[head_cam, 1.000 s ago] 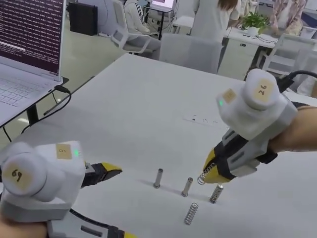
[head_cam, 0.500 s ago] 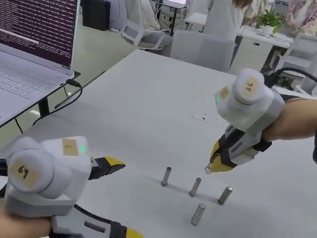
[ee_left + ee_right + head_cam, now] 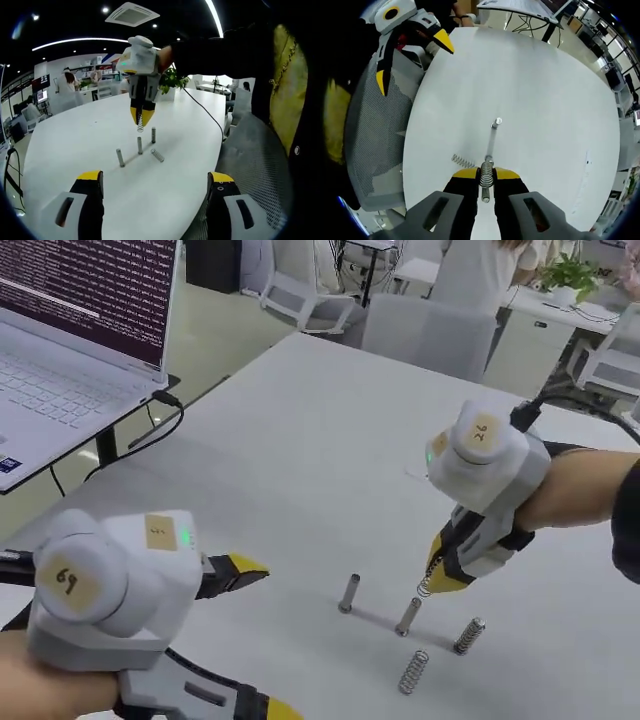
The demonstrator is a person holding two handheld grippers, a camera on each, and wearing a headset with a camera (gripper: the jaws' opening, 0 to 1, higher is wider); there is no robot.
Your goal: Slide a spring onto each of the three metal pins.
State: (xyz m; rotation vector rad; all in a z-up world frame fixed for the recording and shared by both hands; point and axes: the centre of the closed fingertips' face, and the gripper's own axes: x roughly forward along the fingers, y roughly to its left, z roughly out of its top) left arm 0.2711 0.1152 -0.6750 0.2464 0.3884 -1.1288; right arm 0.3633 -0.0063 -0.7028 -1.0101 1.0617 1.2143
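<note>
Three short metal pins stand in a row on the white table point(image 3: 300, 440). The far pin point(image 3: 348, 593) and the middle pin point(image 3: 407, 616) are bare; the near pin carries a spring point(image 3: 468, 635). My right gripper point(image 3: 437, 580) is shut on a second spring point(image 3: 425, 586), held upright just above the middle pin's top point(image 3: 487, 161). A loose spring point(image 3: 412, 671) lies flat beside the row. My left gripper point(image 3: 262, 637) stands open to the left, apart from the pins. In the left gripper view the right gripper point(image 3: 141, 117) hovers over the pins point(image 3: 140, 145).
An open laptop point(image 3: 70, 350) sits on a stand at the left, with a cable point(image 3: 165, 425) at the table's edge. Chairs point(image 3: 300, 300), desks and a person stand beyond the far side.
My right gripper has carried its spring a little left, from beside the sprung pin to over the middle pin. The head camera has shifted. The left gripper holds its place.
</note>
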